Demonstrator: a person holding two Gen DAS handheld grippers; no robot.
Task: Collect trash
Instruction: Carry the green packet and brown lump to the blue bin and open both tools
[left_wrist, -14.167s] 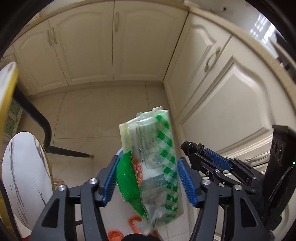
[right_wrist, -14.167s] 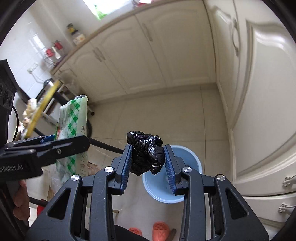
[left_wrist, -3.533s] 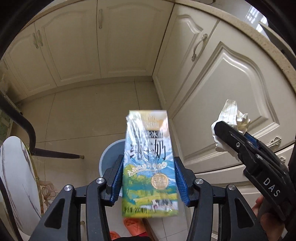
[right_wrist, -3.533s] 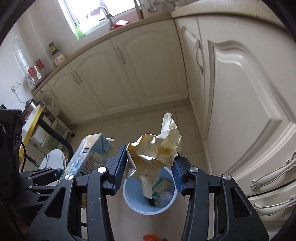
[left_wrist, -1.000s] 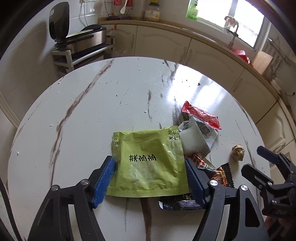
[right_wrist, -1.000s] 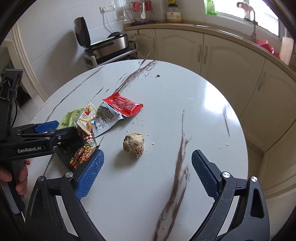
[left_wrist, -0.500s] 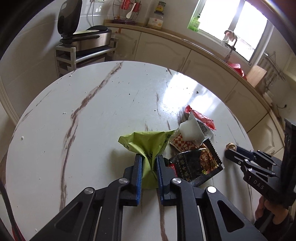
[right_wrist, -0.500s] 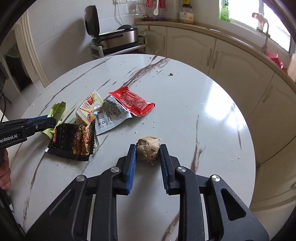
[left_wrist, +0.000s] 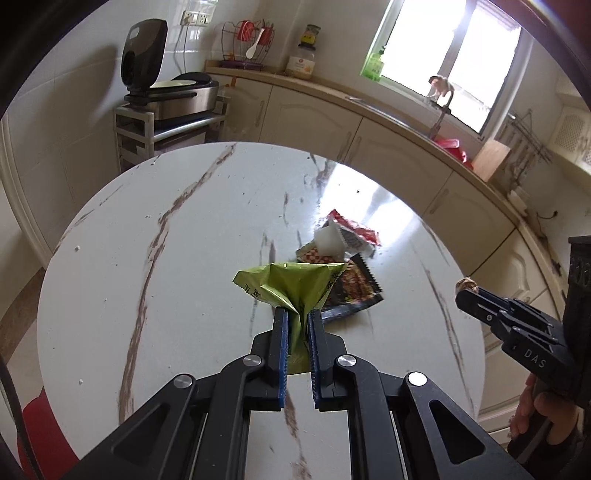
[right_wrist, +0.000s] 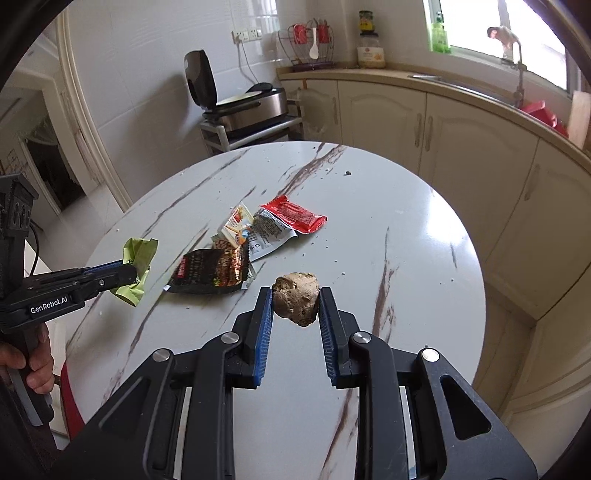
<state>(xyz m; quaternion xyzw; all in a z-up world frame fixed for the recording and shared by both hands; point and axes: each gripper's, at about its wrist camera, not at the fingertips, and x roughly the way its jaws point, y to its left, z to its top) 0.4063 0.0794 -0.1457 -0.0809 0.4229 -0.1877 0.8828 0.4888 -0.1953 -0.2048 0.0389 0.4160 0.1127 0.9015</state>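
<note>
I'm clamping my left gripper (left_wrist: 295, 328) on the green packet (left_wrist: 291, 286), crumpled between the pads and hanging clear of the round marble table (left_wrist: 184, 258). The jaws have just been closing, with the packet pinched between them. My right gripper (right_wrist: 295, 306) is clamping the brown lump (right_wrist: 296, 293), pads pressing both its sides, and it too is riding above the table rather than resting on it.

Step in hand, as I judge it: carrying off a fresh pair of trash items, one per gripper, just after the pick.

Taking the table as landmark: the dark snack wrapper (right_wrist: 212, 271) is lying flat on it, just beyond the held lump and to its left. Just past that, the white printed wrapper (right_wrist: 269, 232) and a small yellow-and-white packet (right_wrist: 236, 223) are overlapping in a pile near the table's middle. The red wrapper (right_wrist: 293, 214) is lying at the far side of that pile, touching it. Beyond the table, cream cabinets (right_wrist: 443, 122) are running along under the window.

No bin is showing in either view. Next move, I reckon: swinging both grippers away from the table, finding the bin, holding over its mouth, then letting go. The packet is limp, so a loose pinch could be slipping. Four wrappers are waiting for later trips.
</note>
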